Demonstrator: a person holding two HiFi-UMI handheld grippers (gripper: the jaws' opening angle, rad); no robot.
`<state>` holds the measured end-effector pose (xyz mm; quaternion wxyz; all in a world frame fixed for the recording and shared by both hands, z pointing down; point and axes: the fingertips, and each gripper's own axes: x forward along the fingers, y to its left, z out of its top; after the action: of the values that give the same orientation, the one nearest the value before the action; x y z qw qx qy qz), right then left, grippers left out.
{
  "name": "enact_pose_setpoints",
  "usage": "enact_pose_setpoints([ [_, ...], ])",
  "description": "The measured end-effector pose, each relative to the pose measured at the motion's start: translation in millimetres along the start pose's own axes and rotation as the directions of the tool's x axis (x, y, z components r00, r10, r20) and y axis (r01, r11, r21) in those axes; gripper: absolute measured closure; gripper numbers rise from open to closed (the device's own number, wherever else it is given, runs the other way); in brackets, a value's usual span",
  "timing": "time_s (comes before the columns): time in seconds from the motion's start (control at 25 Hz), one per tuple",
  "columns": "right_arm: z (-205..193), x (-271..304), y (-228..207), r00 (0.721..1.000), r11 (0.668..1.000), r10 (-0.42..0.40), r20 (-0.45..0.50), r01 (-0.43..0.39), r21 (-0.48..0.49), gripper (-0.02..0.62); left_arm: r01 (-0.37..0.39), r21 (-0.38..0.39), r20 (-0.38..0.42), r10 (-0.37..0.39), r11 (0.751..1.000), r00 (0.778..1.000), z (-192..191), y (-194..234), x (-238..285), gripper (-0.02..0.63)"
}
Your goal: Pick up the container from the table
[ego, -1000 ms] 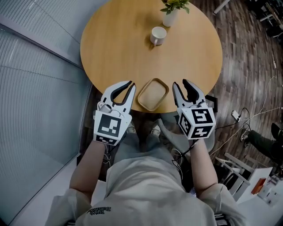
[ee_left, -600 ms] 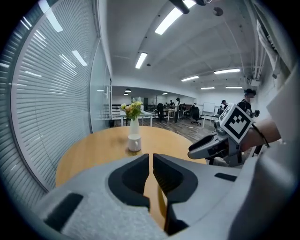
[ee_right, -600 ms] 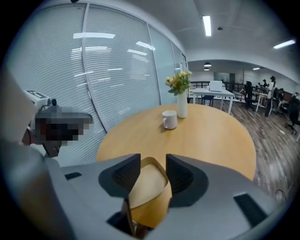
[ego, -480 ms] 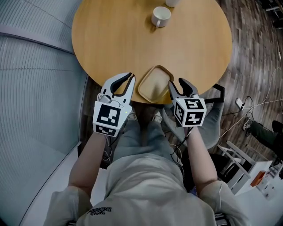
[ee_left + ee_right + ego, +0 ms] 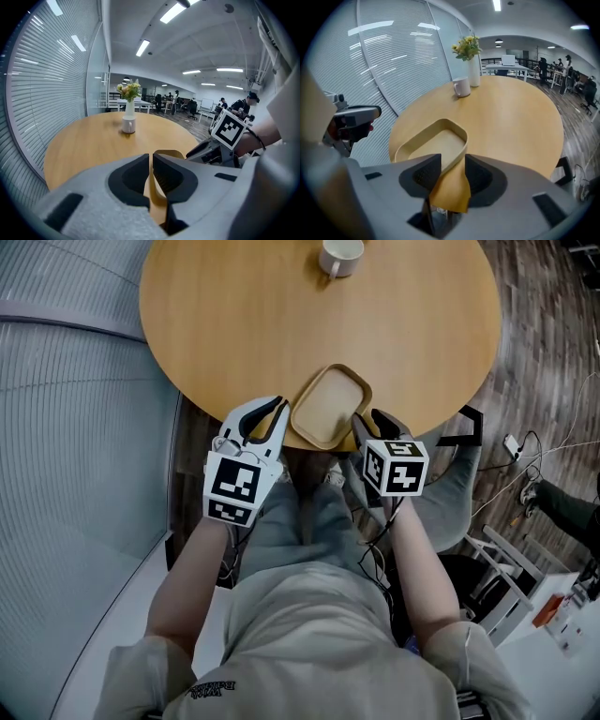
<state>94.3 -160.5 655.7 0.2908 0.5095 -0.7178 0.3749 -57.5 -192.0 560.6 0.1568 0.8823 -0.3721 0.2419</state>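
I see the container [image 5: 330,407] at the round surface's [image 5: 281,315] near edge, between both grippers, left gripper [image 5: 276,409] jaws nearly together and empty, right gripper [image 5: 368,420] jaws wide apart, the container's corner showing between them, unpressed

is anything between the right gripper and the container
Nothing visible. The shallow tan rounded-rectangle container sits at the near edge of the round wooden table. Its corner wall is in the gap between the open jaws of the right hand-held gripper. The white ceramic mug stands far beyond.
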Motion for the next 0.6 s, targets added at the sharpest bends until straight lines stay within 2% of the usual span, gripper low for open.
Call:
enact_pose_setpoints([
  [0.24, -16, 21, -1, 0.999, 1.0, 0.012, -0.037, -0.012, 0.017, 0.441, 0.009, -0.026, -0.028, -0.01, 1.0, 1.0, -30, -3, 10, 0.563],
  [0.48, -29, 31, -2, 0.997, 1.0, -0.012, -0.079, 0.014, 0.021, 0.547, 0.009, -0.037, -0.048, -0.011, 0.999, 0.999, -43, -5, 8, 0.563],
  [0.6, -30, 33, -3, 0.997, 0.999, -0.021, -0.074, 0.023, 0.024, 0.561, 0.011, -0.049, -0.055, -0.013, 0.999, 0.998, -47, -4, 8, 0.564],
])
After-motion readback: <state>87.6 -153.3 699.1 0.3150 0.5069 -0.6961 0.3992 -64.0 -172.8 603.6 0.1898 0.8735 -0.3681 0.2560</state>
